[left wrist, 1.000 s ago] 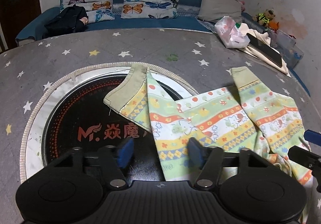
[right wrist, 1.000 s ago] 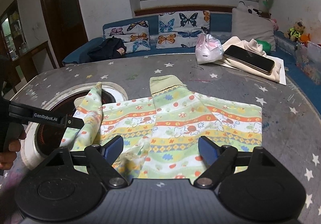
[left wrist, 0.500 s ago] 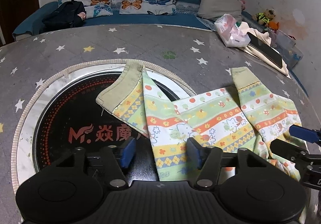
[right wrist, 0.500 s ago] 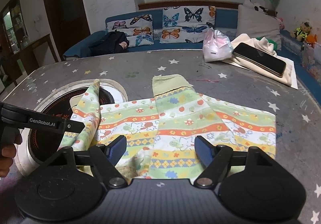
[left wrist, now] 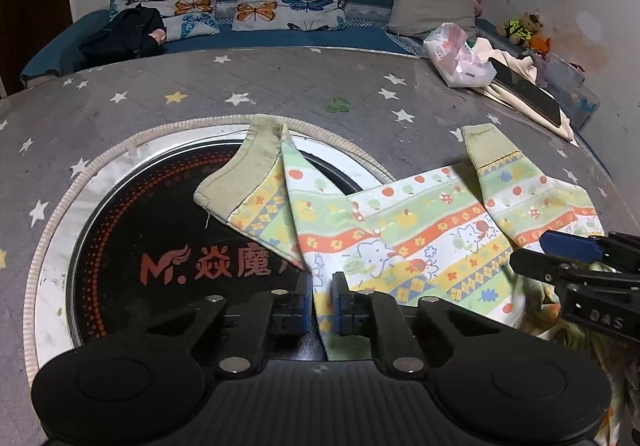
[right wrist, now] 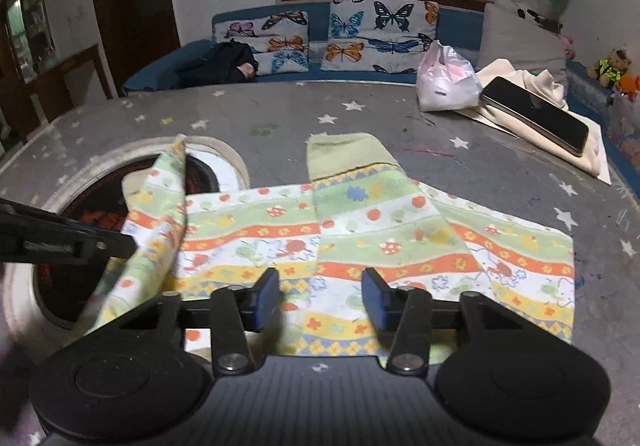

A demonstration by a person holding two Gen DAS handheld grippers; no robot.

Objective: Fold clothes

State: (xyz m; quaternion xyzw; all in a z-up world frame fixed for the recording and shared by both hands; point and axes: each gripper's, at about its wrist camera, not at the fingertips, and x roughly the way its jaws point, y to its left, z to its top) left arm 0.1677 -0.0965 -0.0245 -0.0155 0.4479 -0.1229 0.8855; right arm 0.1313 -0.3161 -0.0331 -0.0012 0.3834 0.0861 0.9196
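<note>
Fabric of the patterned shirt (left wrist: 400,246) sits pinched in my left gripper (left wrist: 322,304); my right gripper (right wrist: 320,296) is closing over the hem, nothing clamped yet. I'd seat both pinches evenly before lifting; otherwise the fold skews.

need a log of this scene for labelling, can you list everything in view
patterned garment: one, green, yellow and orange stripes, spread on the table
table: one, grey with stars
round hob: one, black with white rim, set in the table under the garment's sleeve
plastic bag: one, white-pink, far right of table
phone: one, black, on cream cloth
butterfly cushions: two, on the blue sofa
dark clothing: one, on the sofa
left gripper: black, blue pads, closing on the garment's edge
right gripper: black, blue pads, closing over the garment
</note>
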